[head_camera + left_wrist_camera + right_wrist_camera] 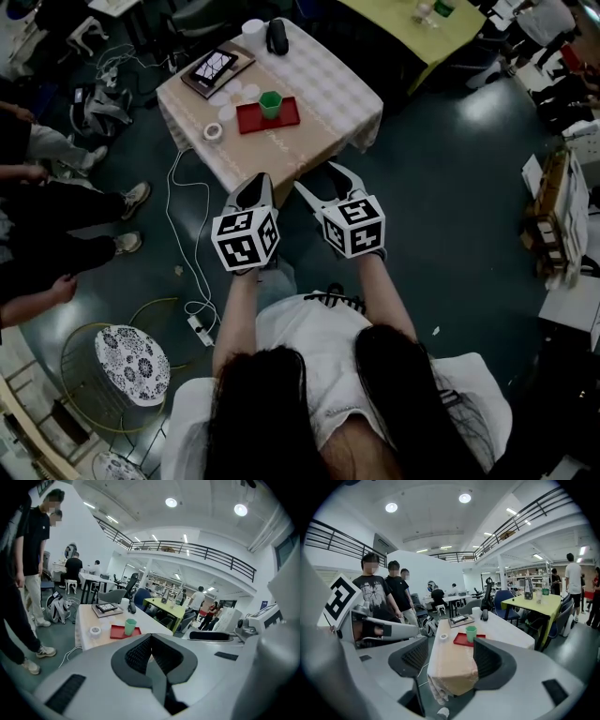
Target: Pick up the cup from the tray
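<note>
Below the dark hair (309,412), both tools are being held out in front of the body, well apart from the table (328,84): the left gripper (254,187) is being held with its jaws pressed together on nothing, and the right gripper (322,183) with its jaws spread wide and empty. The green cup (270,103) is being carried upright by the red tray (287,116) near the table's middle, untouched. The pick-up is being judged as not yet begun, with approach, grasp and lift all left.
</note>
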Tool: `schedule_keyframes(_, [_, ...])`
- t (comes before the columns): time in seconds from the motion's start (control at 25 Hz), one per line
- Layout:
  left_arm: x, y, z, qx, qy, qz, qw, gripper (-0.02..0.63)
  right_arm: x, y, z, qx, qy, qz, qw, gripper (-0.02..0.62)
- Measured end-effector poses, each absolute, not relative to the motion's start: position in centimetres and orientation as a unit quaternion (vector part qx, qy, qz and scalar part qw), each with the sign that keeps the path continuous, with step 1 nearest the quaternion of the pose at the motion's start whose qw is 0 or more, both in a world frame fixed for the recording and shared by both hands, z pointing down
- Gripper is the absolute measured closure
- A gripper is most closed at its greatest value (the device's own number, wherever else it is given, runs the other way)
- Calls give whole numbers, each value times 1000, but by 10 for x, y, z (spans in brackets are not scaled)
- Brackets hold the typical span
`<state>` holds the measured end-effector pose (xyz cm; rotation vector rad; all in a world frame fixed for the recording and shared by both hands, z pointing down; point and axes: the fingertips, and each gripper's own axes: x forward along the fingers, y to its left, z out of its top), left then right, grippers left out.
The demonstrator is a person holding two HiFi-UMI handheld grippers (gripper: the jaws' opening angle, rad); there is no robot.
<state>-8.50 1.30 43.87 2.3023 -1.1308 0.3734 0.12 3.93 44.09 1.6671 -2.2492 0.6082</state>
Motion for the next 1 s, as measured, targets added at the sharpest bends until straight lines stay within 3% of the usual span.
schedule_keyframes(1.0, [-107, -95, 449, 858, -404, 159, 275, 601, -16, -66, 449, 605, -754, 213, 144, 265])
